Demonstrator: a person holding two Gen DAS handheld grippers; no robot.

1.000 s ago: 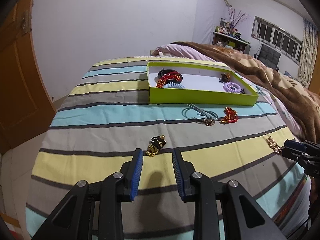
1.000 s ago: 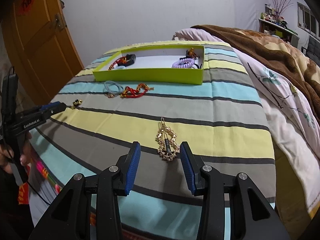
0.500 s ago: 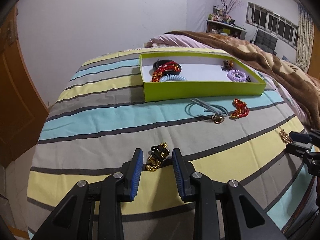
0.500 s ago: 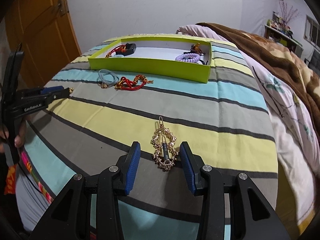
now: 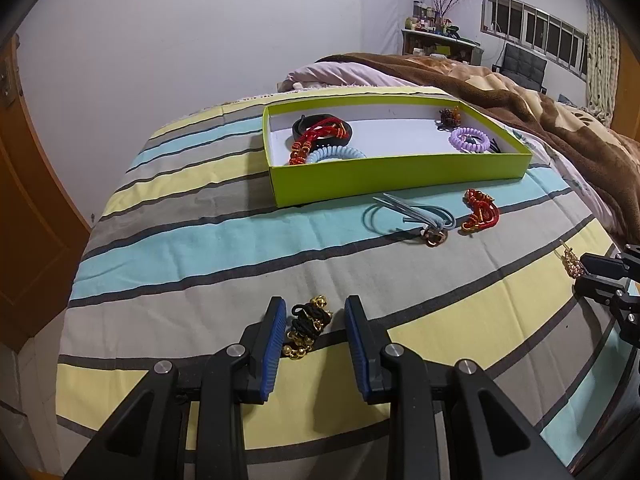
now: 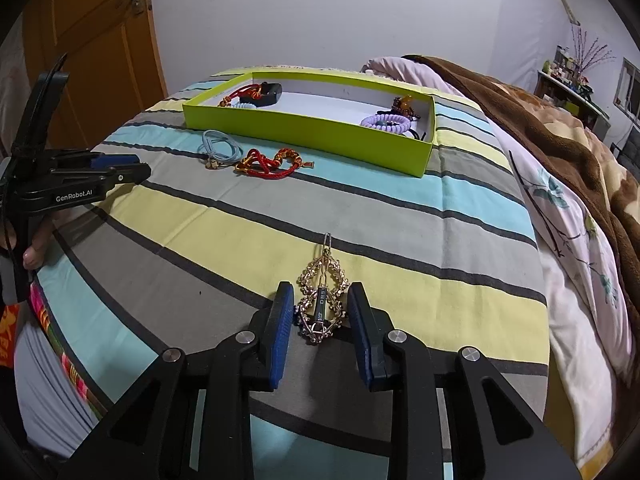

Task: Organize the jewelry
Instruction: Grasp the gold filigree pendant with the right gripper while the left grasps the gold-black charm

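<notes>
A lime green tray (image 5: pixel 400 176) on the striped bed holds a red cord bracelet (image 5: pixel 316 136), a blue coil tie (image 5: pixel 336 154) and a purple coil tie (image 5: pixel 468 139). In front of it lie a light blue cord (image 5: pixel 408 216) and a red knot bracelet (image 5: pixel 482 212). My left gripper (image 5: pixel 314 320) is open, its fingers on either side of a black and gold bead bracelet (image 5: pixel 308 330). My right gripper (image 6: pixel 322 308) is open around a gold hair clip (image 6: pixel 322 300). The tray also shows in the right wrist view (image 6: pixel 312 128).
A brown blanket (image 5: pixel 540 128) and a floral sheet (image 6: pixel 572 240) cover the bed's right side. An orange door (image 6: pixel 80 40) stands to the left. The bed's near edge drops off just under both grippers.
Both grippers have moved forward and down. The bead bracelet now lies between the left fingers and the hair clip between the right fingers. Both stay open.
</notes>
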